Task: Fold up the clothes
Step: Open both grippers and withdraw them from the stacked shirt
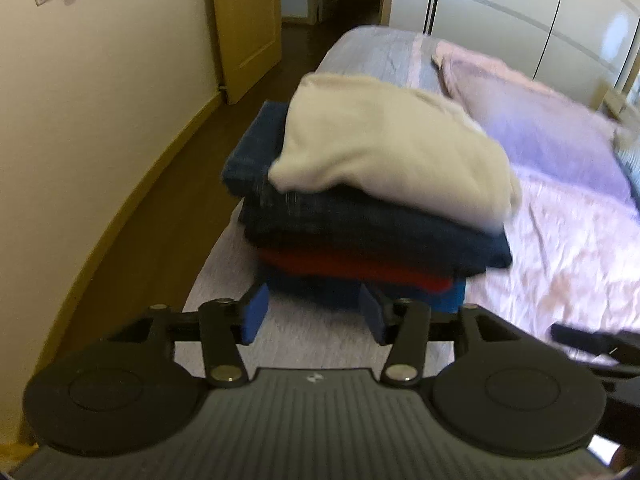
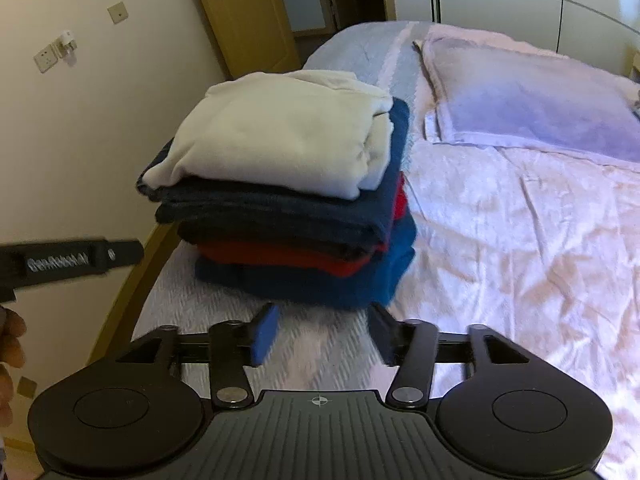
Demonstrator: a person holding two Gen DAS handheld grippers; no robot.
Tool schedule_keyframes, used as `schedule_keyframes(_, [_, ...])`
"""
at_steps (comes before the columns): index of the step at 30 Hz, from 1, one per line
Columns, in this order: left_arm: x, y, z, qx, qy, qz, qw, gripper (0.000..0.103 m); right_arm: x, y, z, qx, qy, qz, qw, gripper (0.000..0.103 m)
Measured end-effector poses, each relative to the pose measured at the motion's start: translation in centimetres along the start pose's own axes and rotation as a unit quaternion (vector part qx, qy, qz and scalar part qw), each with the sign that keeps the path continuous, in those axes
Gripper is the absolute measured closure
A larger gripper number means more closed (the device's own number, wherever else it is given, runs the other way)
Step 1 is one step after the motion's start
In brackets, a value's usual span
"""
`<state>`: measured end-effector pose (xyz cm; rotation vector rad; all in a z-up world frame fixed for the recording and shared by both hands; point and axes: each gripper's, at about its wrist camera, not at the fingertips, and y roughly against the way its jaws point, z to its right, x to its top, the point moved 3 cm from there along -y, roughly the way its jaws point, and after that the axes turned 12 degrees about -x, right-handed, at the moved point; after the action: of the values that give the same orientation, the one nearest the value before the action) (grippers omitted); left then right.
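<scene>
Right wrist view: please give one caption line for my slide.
Open right tool, holding nothing, in front of a stack of folded clothes topped by a cream garment on the bed.

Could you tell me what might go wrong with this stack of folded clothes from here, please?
The stack sits at the edge of the bed, above the floor; a nudge there could tip it off. The cream garment on top lies skewed and overhangs the dark layers, so it may slide. The left gripper and right gripper, jaws open and empty, sit close to the bottom blue layer and could snag it.
</scene>
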<state>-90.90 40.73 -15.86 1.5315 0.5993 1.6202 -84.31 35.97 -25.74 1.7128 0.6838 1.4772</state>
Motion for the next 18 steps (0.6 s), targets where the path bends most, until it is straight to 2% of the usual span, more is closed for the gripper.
schedule_keyframes(2, [-1.2, 1.7, 0.8, 0.02, -0.011, 0.0, 0.9997, 0.051, -1.0, 1.9, 0.4, -0.003, -0.005, 0.015, 1.0, 0.032])
schedule_keyframes(5, [-3.0, 4.0, 2.3, 0.053, -0.032, 0.017, 0.998, 0.035, -2.4, 4.5, 0.8, -0.009, -0.008, 0.031, 0.999, 0.03])
schedule_keyframes(7, [-4.2, 5.4, 3.0, 0.065, -0.039, 0.026, 0.9968, 0.035, -3.4, 5.8, 0.7, -0.013, -0.002, 0.033, 0.999, 0.03])
schedule_keyframes(13, [-7.5, 7.9, 3.9, 0.057, -0.031, 0.023, 0.9976, 0.035, -5.8, 8.3, 0.0, -0.027, 0.029, 0.051, 0.998, 0.03])
schedule_keyframes(18, [-9.0, 7.7, 3.9, 0.032, -0.032, 0.009, 0.9989, 0.035, -6.8, 8.5, 0.0, -0.034, 0.008, 0.042, 0.999, 0.03])
